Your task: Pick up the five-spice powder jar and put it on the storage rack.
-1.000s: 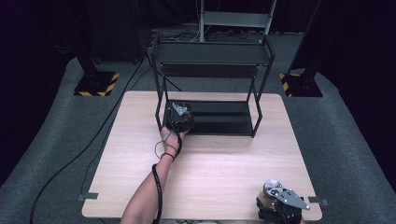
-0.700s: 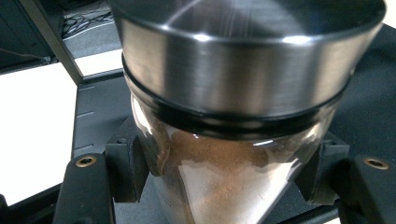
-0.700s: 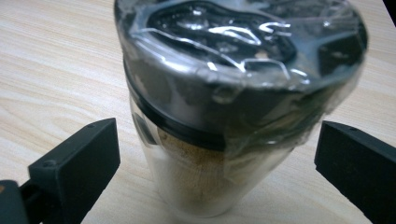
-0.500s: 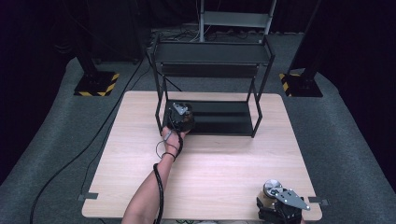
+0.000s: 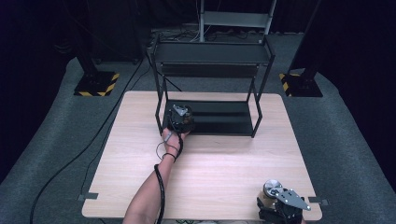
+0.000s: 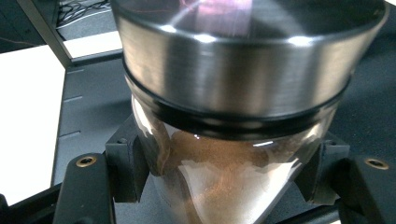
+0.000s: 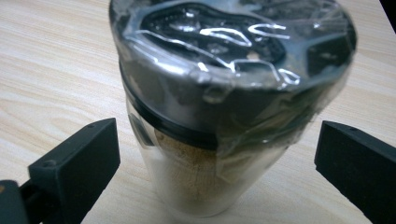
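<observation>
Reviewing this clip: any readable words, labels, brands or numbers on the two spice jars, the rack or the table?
None can be read.
Left jar: plain steel lid, clear glass, no label.
Right jar: shrink-wrapped lid, no print.
Black rack and table: unmarked.
Floor stands: yellow-black hazard stripes, no text.

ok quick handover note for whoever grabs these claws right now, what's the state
Left claw: shut on a glass spice jar of reddish-brown powder with a steel lid, held over the left end of the black rack's bottom shelf.
Right claw: open, jaws to either side of a second spice jar, pads not touching. That jar has pale brown powder and a plastic-wrapped lid, and stands on the wooden table at its near right corner.
Done: first jar brought to the shelf.
Left: probably release it there, then grip the second jar and bring it to the rack.
</observation>
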### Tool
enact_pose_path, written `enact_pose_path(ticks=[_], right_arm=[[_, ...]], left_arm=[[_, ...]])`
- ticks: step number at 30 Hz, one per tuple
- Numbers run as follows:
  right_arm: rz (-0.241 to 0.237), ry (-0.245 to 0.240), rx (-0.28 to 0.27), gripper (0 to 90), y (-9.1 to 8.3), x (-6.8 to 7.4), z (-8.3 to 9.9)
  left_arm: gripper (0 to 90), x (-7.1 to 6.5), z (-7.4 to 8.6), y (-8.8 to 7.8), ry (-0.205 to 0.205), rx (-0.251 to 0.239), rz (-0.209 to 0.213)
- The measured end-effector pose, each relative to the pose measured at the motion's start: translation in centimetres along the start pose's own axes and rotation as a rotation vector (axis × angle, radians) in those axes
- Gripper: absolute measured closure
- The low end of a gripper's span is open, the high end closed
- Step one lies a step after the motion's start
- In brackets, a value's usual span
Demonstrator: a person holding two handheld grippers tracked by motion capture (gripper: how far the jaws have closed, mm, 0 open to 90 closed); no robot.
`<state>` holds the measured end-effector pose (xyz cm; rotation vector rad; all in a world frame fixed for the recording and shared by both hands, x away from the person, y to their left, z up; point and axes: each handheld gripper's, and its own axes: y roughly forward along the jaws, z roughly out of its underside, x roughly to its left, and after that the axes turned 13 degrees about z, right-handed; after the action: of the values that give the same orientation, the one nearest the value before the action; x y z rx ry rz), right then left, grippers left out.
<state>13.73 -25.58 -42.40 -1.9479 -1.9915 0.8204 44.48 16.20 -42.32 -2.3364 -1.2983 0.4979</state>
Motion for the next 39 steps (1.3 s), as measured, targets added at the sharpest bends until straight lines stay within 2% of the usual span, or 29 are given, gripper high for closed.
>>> enact_pose_path(ticks=[15,22,39], right_arm=[[-0.002,-0.001,-0.001,0.0,0.0,0.1,0.0],[-0.003,-0.002,0.000,0.0,0.0,0.1,0.0],[-0.001,0.001,0.000,0.0,-0.1,0.0,0.0]], left_arm=[[31.4,0.5,0.3,0.3,-0.002,-0.014,0.010],[31.4,0.7,0.0,0.6,-0.015,-0.011,0.013],[31.3,0.8,-0.9,1.4,-0.016,0.006,0.009]])
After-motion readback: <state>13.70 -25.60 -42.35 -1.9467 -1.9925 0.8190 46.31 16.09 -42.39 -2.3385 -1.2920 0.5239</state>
